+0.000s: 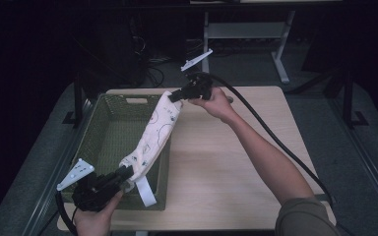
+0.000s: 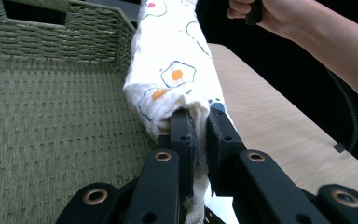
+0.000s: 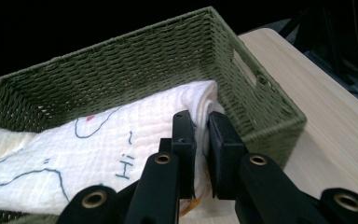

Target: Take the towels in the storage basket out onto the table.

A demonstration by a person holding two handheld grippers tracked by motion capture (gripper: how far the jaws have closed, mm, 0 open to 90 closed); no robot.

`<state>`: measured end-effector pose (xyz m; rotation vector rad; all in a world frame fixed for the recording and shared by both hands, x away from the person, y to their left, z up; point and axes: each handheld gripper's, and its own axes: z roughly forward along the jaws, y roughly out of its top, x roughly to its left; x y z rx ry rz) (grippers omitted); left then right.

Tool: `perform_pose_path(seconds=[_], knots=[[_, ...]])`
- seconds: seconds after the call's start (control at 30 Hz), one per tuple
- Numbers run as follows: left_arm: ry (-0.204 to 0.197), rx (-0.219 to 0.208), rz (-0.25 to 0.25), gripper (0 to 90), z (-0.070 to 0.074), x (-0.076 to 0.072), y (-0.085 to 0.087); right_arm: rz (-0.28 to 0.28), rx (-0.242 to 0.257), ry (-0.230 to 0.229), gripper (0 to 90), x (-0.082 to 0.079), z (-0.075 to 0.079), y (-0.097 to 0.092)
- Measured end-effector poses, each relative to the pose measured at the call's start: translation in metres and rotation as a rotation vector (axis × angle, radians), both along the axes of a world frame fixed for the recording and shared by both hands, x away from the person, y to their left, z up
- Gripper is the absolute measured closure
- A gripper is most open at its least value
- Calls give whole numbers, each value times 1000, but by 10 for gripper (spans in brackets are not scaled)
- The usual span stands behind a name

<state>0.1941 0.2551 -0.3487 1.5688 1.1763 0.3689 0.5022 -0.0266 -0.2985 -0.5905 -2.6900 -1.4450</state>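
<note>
A white muslin cloth (image 1: 152,135) printed with fried eggs and doodles hangs stretched between the two tongs, above the right-hand wall of a green woven basket (image 1: 96,129). The left gripper (image 1: 123,173), near the basket's front right corner, has its jaws narrowed onto one bunched end of the cloth; in the left gripper view the fabric is pinched between the two black pads (image 2: 182,125) and a strip of it trails down past the jaws. The right gripper (image 1: 177,96), held over the basket's far right corner, clamps the opposite end; in the right gripper view the folded edge of the cloth (image 3: 98,144) sits squeezed between its jaws, with the word "Hi" legible just beside them. The cloth runs taut and slanted from the near tongs up to the far ones, clear of the basket floor for most of its length, though whether its lower edge brushes the basket rim is hard to tell.

The basket stands on the left part of a pale wooden table (image 1: 236,162). Its woven floor (image 2: 51,126) shows bare where it is visible, with a handle slot in the far wall.
</note>
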Motion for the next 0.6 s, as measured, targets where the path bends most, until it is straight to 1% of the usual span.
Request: perform_pose_path(seconds=[0.1, 0.13, 0.17, 0.2, 0.27, 0.33, 0.4, 0.43, 0.47, 0.6], knots=[[-1, 1, 14, 821, -2, -3, 3, 12, -12, 10, 818, 4, -1, 10], [0, -3, 23, 821, -3, -4, 4, 14, -16, 6, 818, 4, -1, 13], [0, 3, 28, 821, -4, -5, 5, 19, -11, 2, 818, 5, -1, 18], [1, 0, 37, 821, -5, -6, 6, 25, -17, 9, 818, 6, -1, 22], [3, 2, 47, 821, -8, -7, 9, 33, -21, 0, 818, 8, -1, 31], [4, -2, 68, 820, -9, -8, 13, 46, -30, 0, 818, 10, -1, 39], [6, -3, 83, 821, -11, -8, 17, 43, -28, 3, 817, 10, -2, 48], [7, -12, 94, 820, -12, -8, 19, 51, -30, 11, 817, 12, -3, 52], [5, -6, 98, 820, -13, -7, 21, 53, -36, 18, 817, 13, -4, 56], [4, -4, 123, 820, -16, -6, 25, 51, -34, 15, 817, 17, -8, 67]])
